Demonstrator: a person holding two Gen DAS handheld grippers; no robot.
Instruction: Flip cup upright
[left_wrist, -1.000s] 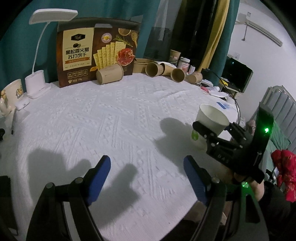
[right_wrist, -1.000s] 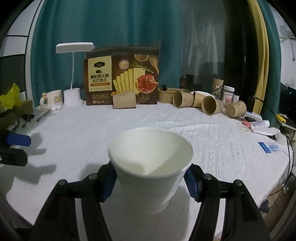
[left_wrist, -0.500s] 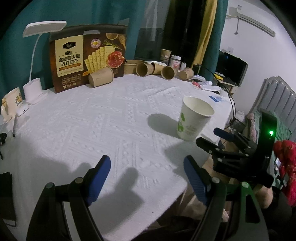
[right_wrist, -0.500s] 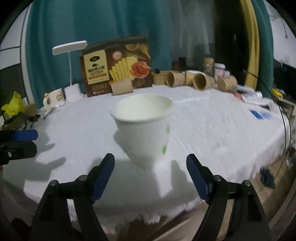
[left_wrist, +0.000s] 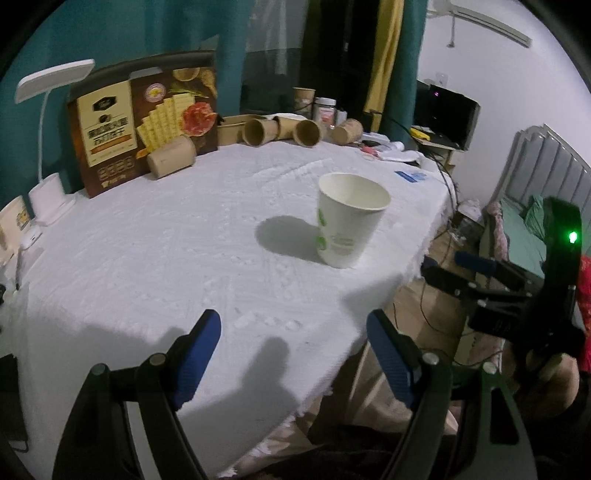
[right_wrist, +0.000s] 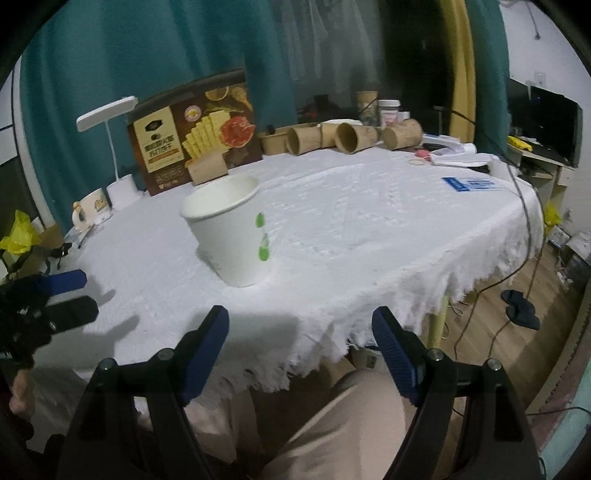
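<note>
White paper cup (left_wrist: 349, 221) stands upright, mouth up, on the white tablecloth (left_wrist: 147, 258), right of centre in the left wrist view and near the cloth's right edge. Green marks on its side wall. Dark shadow lies on the cloth to its left. In the right wrist view the cup (right_wrist: 229, 236) sits left of centre, above the fingers, touching neither.

Left gripper (left_wrist: 293, 354): jaws spread wide, blue pads (left_wrist: 195, 354) at the lower edge of the frame, nothing between them but cloth. Well apart from the cup.

Right gripper (right_wrist: 299, 350): jaws also spread wide, empty, low in its frame over the fringed table edge and a beige-clad leg (right_wrist: 332, 424). It shows too at the right side of the left wrist view (left_wrist: 458, 266), off the table edge, green light lit on its body.

Upper left of both views: cracker box (left_wrist: 142, 122), white desk lamp (left_wrist: 48, 129), brown cups lying on their sides (left_wrist: 280, 129) along the far edge.
</note>
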